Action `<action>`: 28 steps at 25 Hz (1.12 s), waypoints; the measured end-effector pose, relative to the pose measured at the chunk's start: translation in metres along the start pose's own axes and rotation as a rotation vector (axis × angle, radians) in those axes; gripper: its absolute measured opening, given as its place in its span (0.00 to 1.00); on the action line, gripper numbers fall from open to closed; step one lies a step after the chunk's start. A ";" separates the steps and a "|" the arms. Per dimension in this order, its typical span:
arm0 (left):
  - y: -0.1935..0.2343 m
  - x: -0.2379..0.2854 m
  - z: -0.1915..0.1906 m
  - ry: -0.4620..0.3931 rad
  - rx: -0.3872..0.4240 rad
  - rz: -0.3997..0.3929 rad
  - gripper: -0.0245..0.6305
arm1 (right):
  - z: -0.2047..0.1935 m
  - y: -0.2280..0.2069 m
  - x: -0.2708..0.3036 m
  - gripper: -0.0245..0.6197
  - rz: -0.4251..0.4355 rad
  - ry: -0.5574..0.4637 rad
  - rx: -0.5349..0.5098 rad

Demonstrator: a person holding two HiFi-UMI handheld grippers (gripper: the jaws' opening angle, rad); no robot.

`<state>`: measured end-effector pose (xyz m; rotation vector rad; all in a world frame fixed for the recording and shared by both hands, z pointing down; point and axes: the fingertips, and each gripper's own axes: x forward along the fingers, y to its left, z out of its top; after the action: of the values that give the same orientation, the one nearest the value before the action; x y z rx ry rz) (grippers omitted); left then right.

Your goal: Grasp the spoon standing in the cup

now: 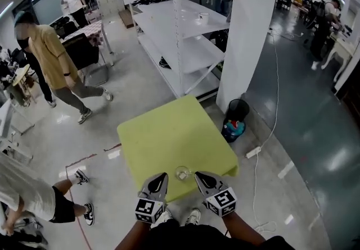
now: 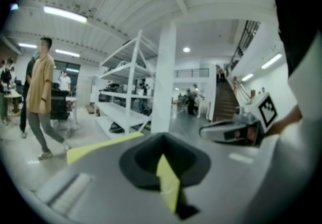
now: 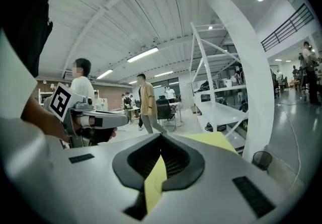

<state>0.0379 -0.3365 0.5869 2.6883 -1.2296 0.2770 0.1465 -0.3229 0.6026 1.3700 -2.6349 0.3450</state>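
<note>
One yellow-green table (image 1: 169,136) carries one clear cup (image 1: 182,173), which stands near the table's near edge. The cup is too small in the picture for the spoon in it to be made out.

There are two grippers, the left gripper (image 1: 163,176) and the right gripper (image 1: 198,175), and each has one marker cube, the left cube (image 1: 148,209) and the right cube (image 1: 223,201). In the head view the cup shows between the two tips; whether either touches it I cannot tell. Both grippers are clenched on nothing: in each gripper view the jaws meet at the tip, with only a thin yellow sliver of table showing behind them.

Around the table are one white shelf (image 1: 180,35), one white pillar (image 1: 247,30), one black bin (image 1: 237,109) and one power strip (image 1: 253,152) on a white cable. One person in a tan shirt (image 1: 50,55) walks at the left, and several more people stand further off.

Only the head view shows the cup. The gripper views show a corner of the table and each other's gripper. Only the left gripper view shows the stairs (image 2: 226,102), and only the right gripper view shows the long ceiling lamp (image 3: 143,55).

The cubes bear black-and-white square markers; other print is too small to read
</note>
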 end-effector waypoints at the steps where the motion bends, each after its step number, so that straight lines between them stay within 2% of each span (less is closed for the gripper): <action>1: 0.001 -0.001 0.000 0.004 -0.006 0.002 0.04 | 0.000 0.001 0.001 0.05 -0.001 0.001 0.004; 5: 0.004 -0.001 0.008 -0.005 -0.010 -0.014 0.04 | 0.011 0.000 0.007 0.05 -0.022 -0.014 0.041; 8: 0.002 0.000 0.008 -0.017 -0.017 -0.032 0.04 | 0.013 -0.005 0.005 0.05 -0.036 -0.015 0.031; 11: 0.004 0.003 -0.007 0.024 -0.007 -0.044 0.04 | 0.005 -0.008 0.006 0.05 -0.053 0.007 0.018; 14: 0.004 0.005 -0.030 0.081 -0.007 -0.055 0.04 | -0.012 -0.008 0.007 0.05 -0.073 0.043 0.019; 19: 0.005 0.010 -0.056 0.109 -0.050 -0.065 0.04 | -0.056 -0.010 0.017 0.05 -0.098 0.152 0.005; 23: 0.002 0.013 -0.063 0.132 -0.071 -0.088 0.04 | -0.090 -0.018 0.024 0.06 -0.139 0.223 0.040; 24: 0.001 0.013 -0.066 0.137 -0.076 -0.092 0.04 | -0.099 -0.020 0.026 0.09 -0.147 0.242 0.058; 26: -0.001 0.013 -0.072 0.151 -0.088 -0.095 0.04 | -0.118 -0.023 0.029 0.21 -0.157 0.278 0.099; 28: -0.002 0.011 -0.078 0.163 -0.098 -0.088 0.04 | -0.133 -0.025 0.033 0.24 -0.162 0.302 0.129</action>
<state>0.0387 -0.3255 0.6654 2.5708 -1.0473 0.4029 0.1517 -0.3266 0.7413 1.4293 -2.2772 0.6537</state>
